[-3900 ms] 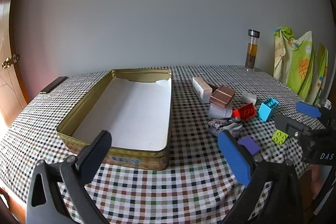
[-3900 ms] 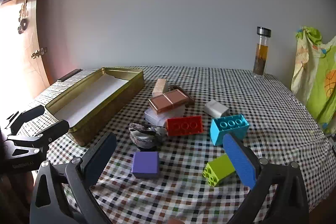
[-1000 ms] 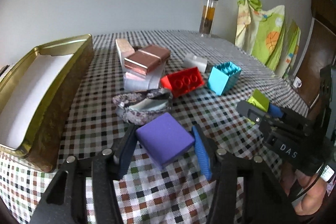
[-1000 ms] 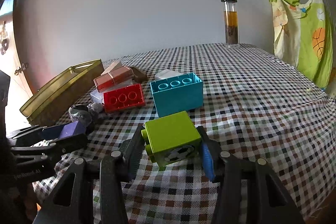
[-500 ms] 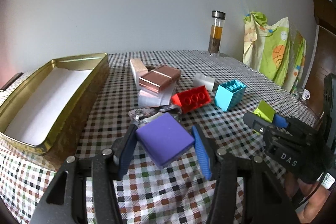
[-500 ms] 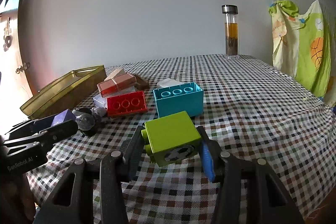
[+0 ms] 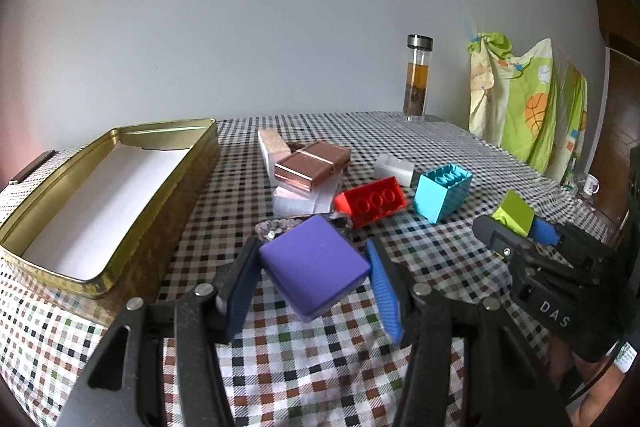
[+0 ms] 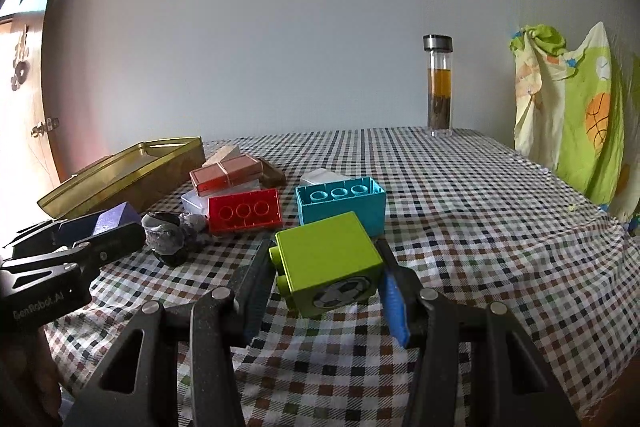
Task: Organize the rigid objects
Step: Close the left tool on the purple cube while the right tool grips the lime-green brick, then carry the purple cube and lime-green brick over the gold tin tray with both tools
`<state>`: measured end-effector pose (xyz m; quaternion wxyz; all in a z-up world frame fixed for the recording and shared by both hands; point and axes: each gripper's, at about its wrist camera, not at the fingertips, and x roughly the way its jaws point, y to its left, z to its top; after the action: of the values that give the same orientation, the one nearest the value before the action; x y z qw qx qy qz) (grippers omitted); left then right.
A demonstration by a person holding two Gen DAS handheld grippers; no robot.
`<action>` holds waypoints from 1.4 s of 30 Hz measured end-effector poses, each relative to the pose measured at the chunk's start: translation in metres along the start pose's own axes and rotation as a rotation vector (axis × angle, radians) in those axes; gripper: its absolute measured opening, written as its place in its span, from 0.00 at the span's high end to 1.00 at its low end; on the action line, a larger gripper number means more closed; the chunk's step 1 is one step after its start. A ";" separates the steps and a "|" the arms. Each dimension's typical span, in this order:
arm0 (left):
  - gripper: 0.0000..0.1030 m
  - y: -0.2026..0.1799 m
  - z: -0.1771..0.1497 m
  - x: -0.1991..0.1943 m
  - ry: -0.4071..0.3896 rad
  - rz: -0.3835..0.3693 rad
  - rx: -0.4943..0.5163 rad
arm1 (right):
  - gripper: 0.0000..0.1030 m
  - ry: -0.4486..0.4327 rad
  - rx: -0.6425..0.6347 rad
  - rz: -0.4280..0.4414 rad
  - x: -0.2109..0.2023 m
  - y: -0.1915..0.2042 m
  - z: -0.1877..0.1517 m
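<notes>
- Purple and flat, a block (image 7: 314, 263) is clamped between the pads of the left gripper (image 7: 312, 283) and held clear of the checked worktop (image 7: 440, 147), near its front edge.
- A lime-green brick (image 8: 328, 263) with a football print is gripped by the right gripper (image 8: 326, 287), also lifted above the cloth.
- A gold tin (image 7: 108, 195), open and lined white, is seen toward the left edge.
- A red brick (image 7: 372, 201) and a cyan brick (image 7: 442, 193) are left mid-worktop, beside a copper-coloured box (image 7: 312, 167).
</notes>
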<state>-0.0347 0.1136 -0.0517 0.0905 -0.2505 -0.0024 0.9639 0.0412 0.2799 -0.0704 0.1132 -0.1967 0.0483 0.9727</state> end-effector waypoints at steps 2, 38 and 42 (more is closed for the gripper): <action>0.49 -0.002 0.000 -0.001 -0.008 0.004 0.014 | 0.50 -0.010 -0.006 0.000 -0.001 0.001 0.000; 0.49 0.041 0.013 -0.040 -0.116 0.083 -0.020 | 0.50 -0.051 -0.112 0.010 -0.013 0.036 0.021; 0.49 0.055 0.016 -0.042 -0.112 0.113 -0.039 | 0.50 -0.048 -0.143 0.049 -0.011 0.053 0.029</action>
<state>-0.0161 0.0524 -0.0202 0.0309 -0.1974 -0.0122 0.9798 0.0277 0.2308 -0.0364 0.0763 -0.1799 -0.0192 0.9805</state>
